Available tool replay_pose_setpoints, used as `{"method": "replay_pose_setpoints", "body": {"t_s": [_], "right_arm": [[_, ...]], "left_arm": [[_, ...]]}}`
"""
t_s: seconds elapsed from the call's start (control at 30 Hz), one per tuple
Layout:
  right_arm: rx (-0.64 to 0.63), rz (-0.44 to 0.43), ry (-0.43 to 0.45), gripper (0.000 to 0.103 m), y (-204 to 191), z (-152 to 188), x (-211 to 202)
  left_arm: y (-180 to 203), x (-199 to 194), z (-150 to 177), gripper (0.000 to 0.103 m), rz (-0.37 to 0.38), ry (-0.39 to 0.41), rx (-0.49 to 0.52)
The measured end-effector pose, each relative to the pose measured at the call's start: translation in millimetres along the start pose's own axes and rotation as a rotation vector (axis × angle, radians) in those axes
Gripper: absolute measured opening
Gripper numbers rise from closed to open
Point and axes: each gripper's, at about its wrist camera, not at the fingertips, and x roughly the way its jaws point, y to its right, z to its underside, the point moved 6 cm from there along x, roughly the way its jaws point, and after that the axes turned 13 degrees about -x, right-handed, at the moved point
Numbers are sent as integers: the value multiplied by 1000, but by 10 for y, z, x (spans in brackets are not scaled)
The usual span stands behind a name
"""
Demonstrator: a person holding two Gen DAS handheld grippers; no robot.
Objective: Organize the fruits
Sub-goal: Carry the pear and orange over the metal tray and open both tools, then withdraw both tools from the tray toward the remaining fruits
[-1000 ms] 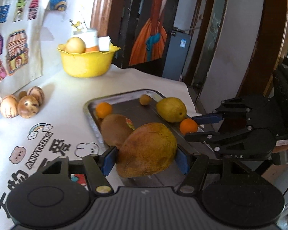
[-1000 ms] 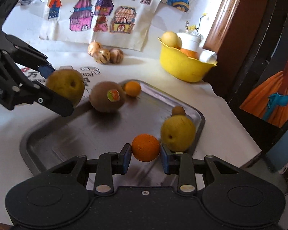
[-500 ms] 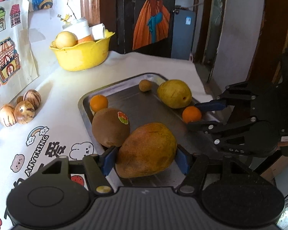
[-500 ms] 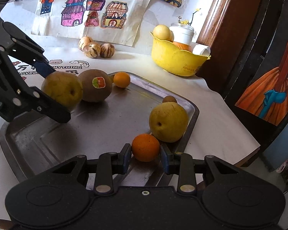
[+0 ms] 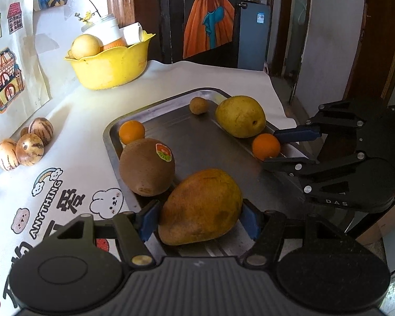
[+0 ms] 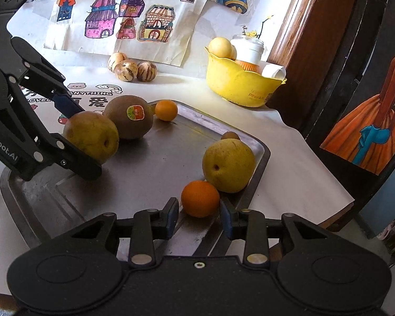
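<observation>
Left wrist view: the left gripper [image 5: 200,220] angles down over the near end of the metal tray [image 5: 110,142], its blue pads clamped on a large mango [image 5: 201,206]. Just beyond lies a stickered kiwi [image 5: 146,167]. Across the tray, the right gripper [image 6: 198,214] also tilts downward; its jaws are opening, a small orange [image 6: 200,198] between them, resting beside a pear [image 6: 227,164] at the rim.

On the worktop [image 6: 284,144] a tray [image 6: 260,158] holds a mango [image 5: 201,206], a kiwi [image 5: 146,167], a pear [image 5: 239,115] and oranges; a bowl [image 5: 110,65] stands behind the tray near the worktop's far edge.
</observation>
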Motion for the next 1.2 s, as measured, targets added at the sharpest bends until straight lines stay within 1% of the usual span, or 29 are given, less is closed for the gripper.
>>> {"method": "replay_pose_setpoints", "body": {"t_s": [0.23,0.3,0.53,0.63,0.67,0.7,0.73,0.8,0.87,0.97,1.1,1.2], "right_arm": [[4,18,-4,40,22,11,-113],[15,24,-4,44,40,22,-169],[66,35,3,55,35,42,-427],[82,32,12,64,-20,21,-546],[88,29,15,68,-44,15,-584],[93,25,16,73,-66,4,-610],[99,20,18,75,-93,-9,-645],[111,5,22,83,-154,-30,-705],[122,-8,19,89,-231,-48,-759],[140,-37,6,99,-350,-83,-826],[170,-79,-26,102,-516,-127,-898],[196,-118,-51,102,-634,-163,-935]], "left_arm": [[-5,-10,9,71,6,-5,-18],[-4,-24,17,73,12,-8,-24],[-76,-212,36,80,30,28,-63],[-140,-324,64,86,29,47,-89],[-168,-366,79,90,29,56,-100],[-196,-410,95,93,26,64,-110],[-225,-457,113,95,21,74,-119],[-280,-549,159,101,7,96,-134],[-336,-623,214,102,-6,110,-144],[-432,-715,320,102,-23,109,-164],[-551,-798,478,102,-42,87,-170],[-653,-856,596,102,-56,74,-175]]}}
